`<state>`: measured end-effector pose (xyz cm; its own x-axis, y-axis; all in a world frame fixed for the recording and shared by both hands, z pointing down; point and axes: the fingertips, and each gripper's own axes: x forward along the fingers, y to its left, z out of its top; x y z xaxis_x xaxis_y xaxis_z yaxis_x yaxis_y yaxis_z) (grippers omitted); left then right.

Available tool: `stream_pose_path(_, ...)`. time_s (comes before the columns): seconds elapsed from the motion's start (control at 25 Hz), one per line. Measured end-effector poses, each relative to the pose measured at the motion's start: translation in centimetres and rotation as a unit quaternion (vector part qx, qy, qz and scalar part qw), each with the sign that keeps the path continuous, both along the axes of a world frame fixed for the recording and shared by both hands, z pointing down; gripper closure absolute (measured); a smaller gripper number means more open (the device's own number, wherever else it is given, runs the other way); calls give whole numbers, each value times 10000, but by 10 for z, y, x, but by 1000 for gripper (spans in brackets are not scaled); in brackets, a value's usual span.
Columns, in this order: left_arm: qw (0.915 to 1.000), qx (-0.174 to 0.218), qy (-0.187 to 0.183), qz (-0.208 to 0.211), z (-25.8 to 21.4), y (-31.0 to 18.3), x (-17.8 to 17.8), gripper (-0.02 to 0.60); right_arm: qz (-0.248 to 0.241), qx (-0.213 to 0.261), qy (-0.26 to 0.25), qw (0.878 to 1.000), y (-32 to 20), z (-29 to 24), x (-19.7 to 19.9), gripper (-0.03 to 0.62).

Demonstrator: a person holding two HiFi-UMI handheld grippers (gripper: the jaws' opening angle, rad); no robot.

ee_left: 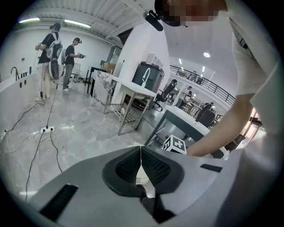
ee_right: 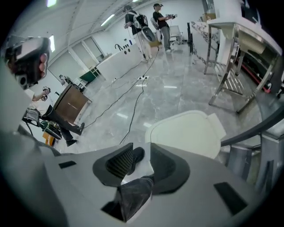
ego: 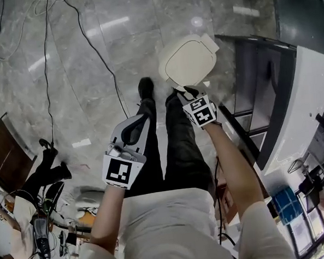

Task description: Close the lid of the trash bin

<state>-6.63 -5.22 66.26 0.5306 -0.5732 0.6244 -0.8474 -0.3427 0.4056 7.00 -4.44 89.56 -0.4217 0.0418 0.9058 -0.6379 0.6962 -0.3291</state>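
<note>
Bin (ego: 188, 59): cream, standing on the floor (ego: 92, 59) ahead of the person's feet, beside a dark cabinet (ego: 258, 87).
Lid (ee_right: 186, 133): lies flat over the bin, with a tab at its far right corner.
Left gripper (ee_left: 141, 153): jaws pressed together, tips meeting in a line, nothing between them; held off to the left, well apart from the bin.
Right gripper (ee_right: 141, 150): jaws partly apart and holding nothing; only the person's trouser leg and shoe (ee_right: 137, 154) show through the gap. It hangs just short of the bin's near edge and does not touch the lid.
Legs: dark trousers (ego: 174, 147), with the shoe set just left of the bin.
Cables (ego: 94, 48): black, trailing over the grey marble floor to the left.
Seated person (ego: 38, 172): low at the left, legs stretched out.
Worktop (ee_right: 239, 31): metal-framed, beyond the bin to the right.
Far end: two standing people (ee_left: 60, 55) with gear in their hands.
</note>
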Motion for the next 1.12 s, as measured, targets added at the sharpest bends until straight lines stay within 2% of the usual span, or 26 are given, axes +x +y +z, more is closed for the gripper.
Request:
stream_pose_path(0.2, 9983, 376, -140, 428, -32, -10, 3, 565, 293, 480, -125, 9983, -22, -57, 8, 493)
stream_pose_path(0.36, 9969, 551, -101, 554, -55, -19, -3, 564, 657, 957, -266, 9929, -37, -104, 8, 526)
stream_pose_path(0.6, 9930, 830, -29, 841, -100, -33, 2, 565, 1088, 1432, -393, 9829, -39, -184, 18, 553)
stream_pose_path(0.88, 9844, 1153, 188, 1313, -147, -31, 25, 565, 1858, 1900, -624, 9620, -30, -261, 45, 562)
stream_pose_path(1.12, 9743, 1537, 248, 1628, -188, -20, 46, 565, 2222, 2493, -756, 9396, -25, -333, 79, 562)
